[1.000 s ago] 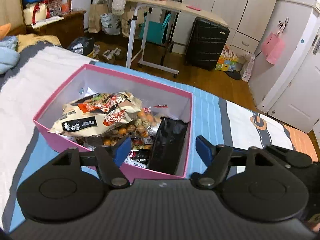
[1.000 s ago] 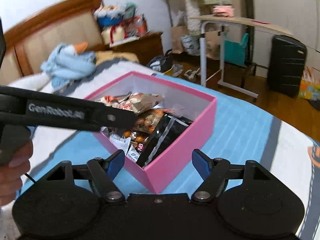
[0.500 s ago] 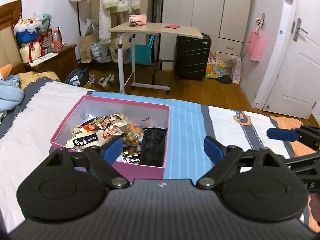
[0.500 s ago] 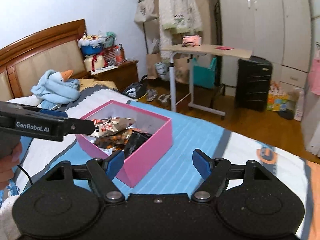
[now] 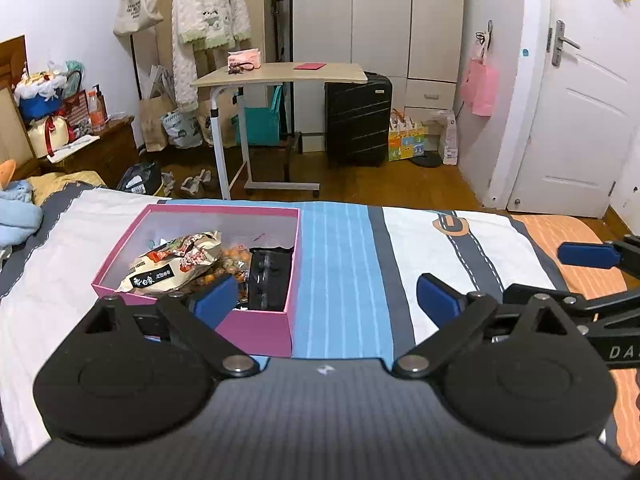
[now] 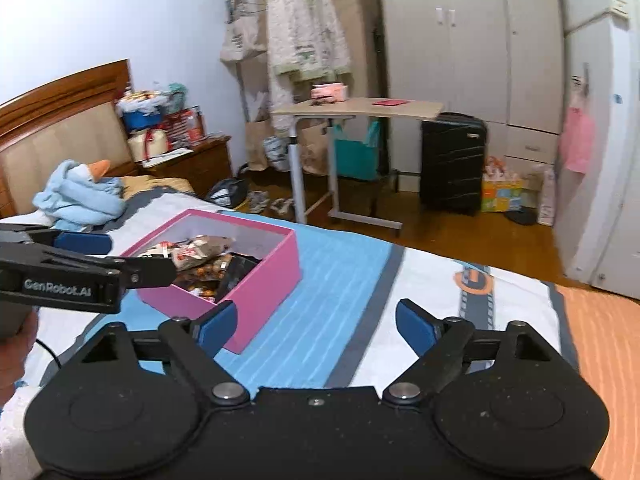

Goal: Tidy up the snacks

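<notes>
The pink box [image 5: 256,330] is sitting on the bed [image 5: 344,280], its snack packets [image 5: 176,266] overlapping; their lettering is proving illegible. Left gripper [image 5: 326,296] and right gripper [image 6: 316,322], hovering before the box, have just been spreading their fingers wide, gripping nothing. "GenRobot.AI" is showing on the left gripper's side.

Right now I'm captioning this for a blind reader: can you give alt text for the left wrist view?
An open pink box of snack packets sits on a striped bedspread. The left gripper, empty, has just been opening. The right gripper enters at right, a bedroom behind.
</notes>
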### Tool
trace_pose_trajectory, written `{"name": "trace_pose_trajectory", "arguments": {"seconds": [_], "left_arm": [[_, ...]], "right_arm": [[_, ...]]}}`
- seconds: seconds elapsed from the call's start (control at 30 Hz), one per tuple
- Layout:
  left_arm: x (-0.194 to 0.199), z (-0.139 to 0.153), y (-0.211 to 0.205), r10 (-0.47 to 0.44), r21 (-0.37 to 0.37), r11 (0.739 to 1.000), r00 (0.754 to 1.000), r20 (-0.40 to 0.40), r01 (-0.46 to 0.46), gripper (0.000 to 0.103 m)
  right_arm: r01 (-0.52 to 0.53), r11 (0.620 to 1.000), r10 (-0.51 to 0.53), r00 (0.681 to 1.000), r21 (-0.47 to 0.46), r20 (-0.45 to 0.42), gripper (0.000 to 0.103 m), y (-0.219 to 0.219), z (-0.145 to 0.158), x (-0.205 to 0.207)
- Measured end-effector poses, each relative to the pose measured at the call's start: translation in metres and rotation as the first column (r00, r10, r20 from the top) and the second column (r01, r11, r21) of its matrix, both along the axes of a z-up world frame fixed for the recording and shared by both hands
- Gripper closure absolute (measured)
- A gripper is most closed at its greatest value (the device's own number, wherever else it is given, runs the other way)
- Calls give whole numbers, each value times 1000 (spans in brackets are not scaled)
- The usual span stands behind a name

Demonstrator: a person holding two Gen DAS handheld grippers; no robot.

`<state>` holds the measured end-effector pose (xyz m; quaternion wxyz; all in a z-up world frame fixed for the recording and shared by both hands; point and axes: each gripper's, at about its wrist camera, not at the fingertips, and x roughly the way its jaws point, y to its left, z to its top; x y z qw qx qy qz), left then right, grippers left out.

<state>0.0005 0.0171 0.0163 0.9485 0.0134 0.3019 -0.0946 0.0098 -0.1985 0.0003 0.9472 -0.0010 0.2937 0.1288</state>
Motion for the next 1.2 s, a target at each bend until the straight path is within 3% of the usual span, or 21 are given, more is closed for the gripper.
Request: {"name": "trace_pose_trajectory", "arguments": {"seconds": [0.17, 0.5, 0.97, 1.2], "left_arm": [[-9, -12, 0, 3, 11, 1000, 1000, -4, -3, 4], [-8, -30, 7, 20, -19, 1000, 999, -35, -20, 4], [-12, -36, 8, 10, 9, 1000, 1000, -13, -9, 4], [-13, -38, 6, 15, 39, 999, 1000, -10, -15, 4]], "right_arm": [[73, 997, -72, 997, 7, -29, 2, -8, -10, -7], [171, 985, -170, 985, 15, -38, 1, -12, -26, -25], [281, 960, -281, 956, -14, -90, 1, -18, -29, -32], [273, 961, -277, 954, -44, -117, 1, -16, -34, -35]]}}
